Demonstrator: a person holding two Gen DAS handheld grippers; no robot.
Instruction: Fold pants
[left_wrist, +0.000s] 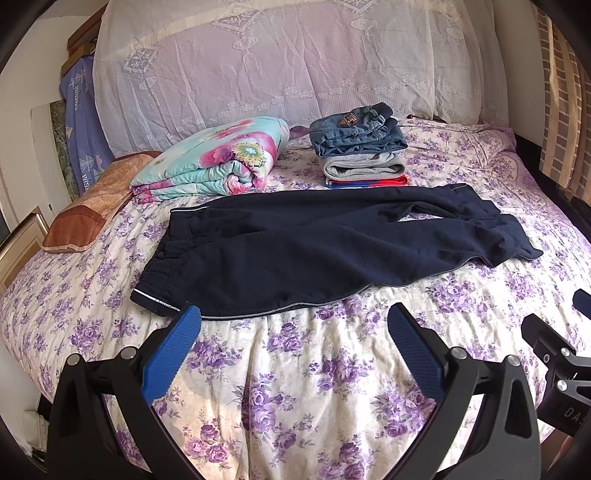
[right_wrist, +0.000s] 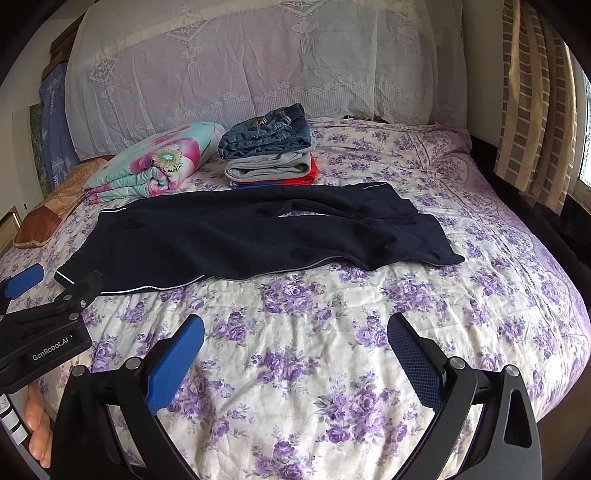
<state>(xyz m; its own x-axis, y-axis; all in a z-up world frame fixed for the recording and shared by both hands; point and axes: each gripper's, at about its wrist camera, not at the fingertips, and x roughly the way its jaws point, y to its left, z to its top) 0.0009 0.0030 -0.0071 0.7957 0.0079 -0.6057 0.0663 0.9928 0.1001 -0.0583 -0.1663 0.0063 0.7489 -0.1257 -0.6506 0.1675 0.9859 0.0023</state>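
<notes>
Dark navy pants (left_wrist: 314, 243) lie spread flat across the bed, waistband at the left, leg cuffs at the right, one leg lying partly over the other. They also show in the right wrist view (right_wrist: 251, 236). My left gripper (left_wrist: 295, 314) is open and empty, just in front of the pants' near hem by the waistband corner. My right gripper (right_wrist: 295, 325) is open and empty, over bare bedspread in front of the pants. The left gripper also shows at the left edge of the right wrist view (right_wrist: 55, 284).
The bed has a purple floral bedspread (left_wrist: 295, 387). Behind the pants stand a stack of folded clothes topped with jeans (left_wrist: 358, 136) and a folded floral quilt (left_wrist: 221, 158). A brown pillow (left_wrist: 88, 206) lies at the left. A lace-covered headboard (left_wrist: 277, 55) and curtain (right_wrist: 535, 110) stand behind.
</notes>
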